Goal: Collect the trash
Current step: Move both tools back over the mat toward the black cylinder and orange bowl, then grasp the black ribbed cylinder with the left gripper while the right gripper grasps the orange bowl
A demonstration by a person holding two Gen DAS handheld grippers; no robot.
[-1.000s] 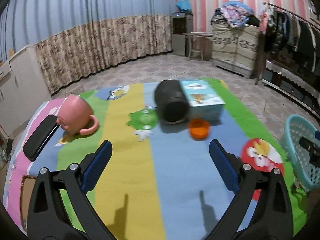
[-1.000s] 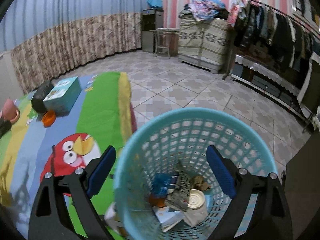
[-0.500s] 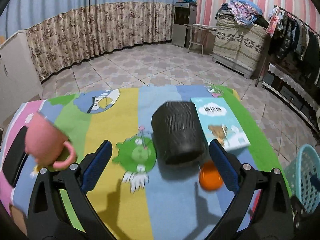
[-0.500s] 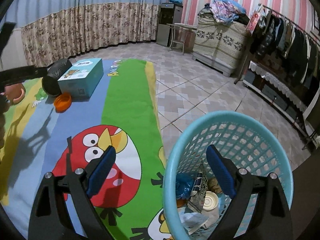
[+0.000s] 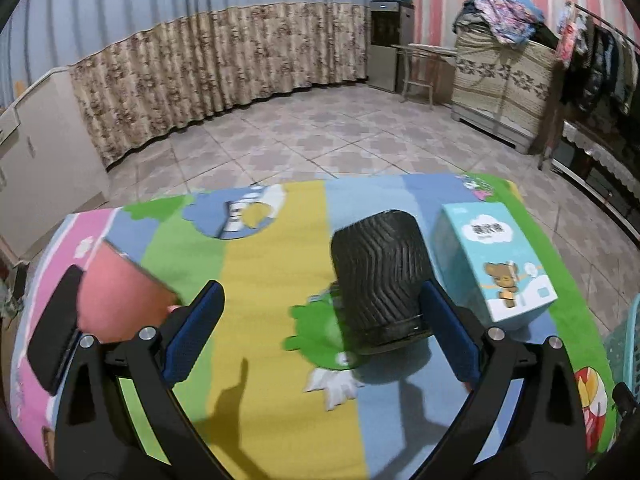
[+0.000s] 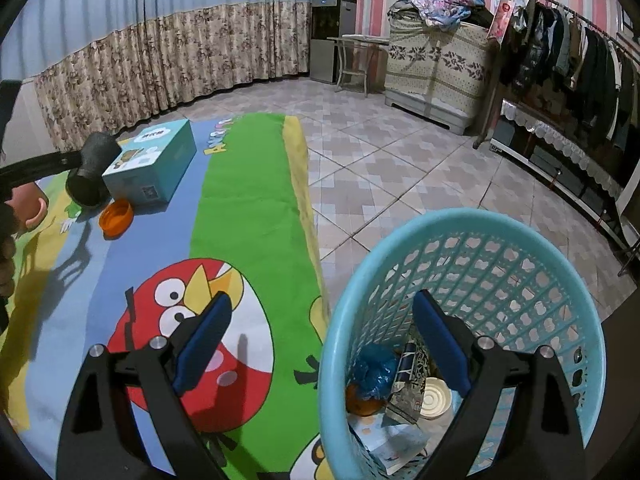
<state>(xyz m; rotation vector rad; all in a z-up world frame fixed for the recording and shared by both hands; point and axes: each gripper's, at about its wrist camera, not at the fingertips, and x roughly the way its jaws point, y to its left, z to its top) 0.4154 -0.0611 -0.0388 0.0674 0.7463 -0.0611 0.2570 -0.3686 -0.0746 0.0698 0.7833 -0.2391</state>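
My left gripper point(image 5: 322, 336) is open and empty, low over the colourful mat point(image 5: 272, 360). A black ribbed cup point(image 5: 380, 276) lies on its side just ahead, right of centre between the jaws. The orange cap point(image 6: 116, 218) is hidden behind my right finger in the left wrist view; the right wrist view shows it in front of the cup point(image 6: 94, 170). My right gripper point(image 6: 322, 348) is open and empty, straddling the near rim of the blue basket point(image 6: 500, 280), which holds several pieces of trash.
A teal box point(image 5: 492, 264) lies right of the cup, seen also in the right wrist view point(image 6: 154, 166). A pink mug point(image 5: 120, 296) and a black phone point(image 5: 54, 336) are at the left. Tiled floor surrounds the mat.
My left gripper has moved forward and down towards the black cup, and the orange cap has gone out of its view. My right gripper has drawn back left, off the basket's centre.
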